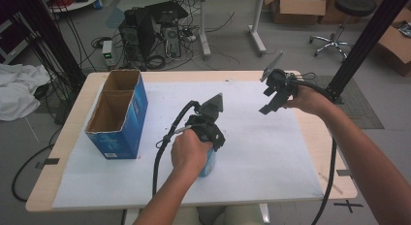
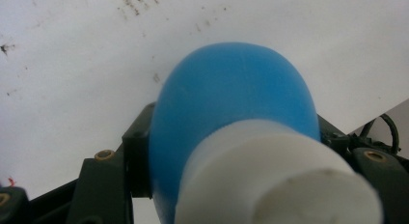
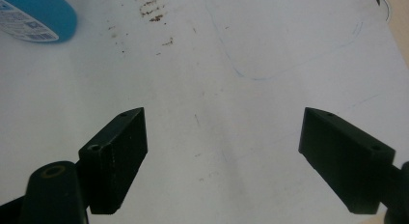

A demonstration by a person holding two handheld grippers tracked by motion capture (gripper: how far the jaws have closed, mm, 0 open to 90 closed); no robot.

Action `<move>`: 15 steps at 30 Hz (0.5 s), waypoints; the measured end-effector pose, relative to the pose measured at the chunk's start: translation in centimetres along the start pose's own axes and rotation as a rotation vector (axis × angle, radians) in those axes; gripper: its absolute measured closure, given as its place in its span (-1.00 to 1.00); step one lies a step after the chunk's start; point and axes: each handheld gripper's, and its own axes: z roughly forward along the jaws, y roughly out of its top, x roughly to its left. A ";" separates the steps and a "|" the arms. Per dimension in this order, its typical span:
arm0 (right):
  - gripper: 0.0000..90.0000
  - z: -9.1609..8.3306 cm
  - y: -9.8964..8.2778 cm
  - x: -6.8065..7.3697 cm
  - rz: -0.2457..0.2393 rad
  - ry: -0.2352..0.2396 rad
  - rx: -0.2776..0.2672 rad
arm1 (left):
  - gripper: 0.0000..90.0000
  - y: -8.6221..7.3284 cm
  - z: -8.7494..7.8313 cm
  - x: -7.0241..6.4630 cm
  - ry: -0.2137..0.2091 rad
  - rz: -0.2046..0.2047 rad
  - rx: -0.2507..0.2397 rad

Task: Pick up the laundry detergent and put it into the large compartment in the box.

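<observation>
Left gripper view: fingers [image 2: 140,151] clamp blue bottle [image 2: 231,113]

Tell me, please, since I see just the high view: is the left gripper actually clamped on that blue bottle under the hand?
Observer: Yes, the left gripper has both jaws pressed against the blue bottle.
Operator: Thank you. Which end faces its camera?
Observer: The white cap does.
Operator: And is the right gripper holding anything?
Observer: No, the right gripper is open, with only the stained white sheet between its jaws.
</observation>
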 end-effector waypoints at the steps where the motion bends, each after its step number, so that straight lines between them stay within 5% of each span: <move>1: -0.62 0.0 0.0 0.0 0.000 0.000 0.000 | -0.16 0.0 0.0 0.0 0.000 0.000 0.000; 15: -0.62 0.0 0.0 0.0 0.002 0.001 0.008 | -0.16 0.3 -5.1 1.7 -0.011 0.009 -0.002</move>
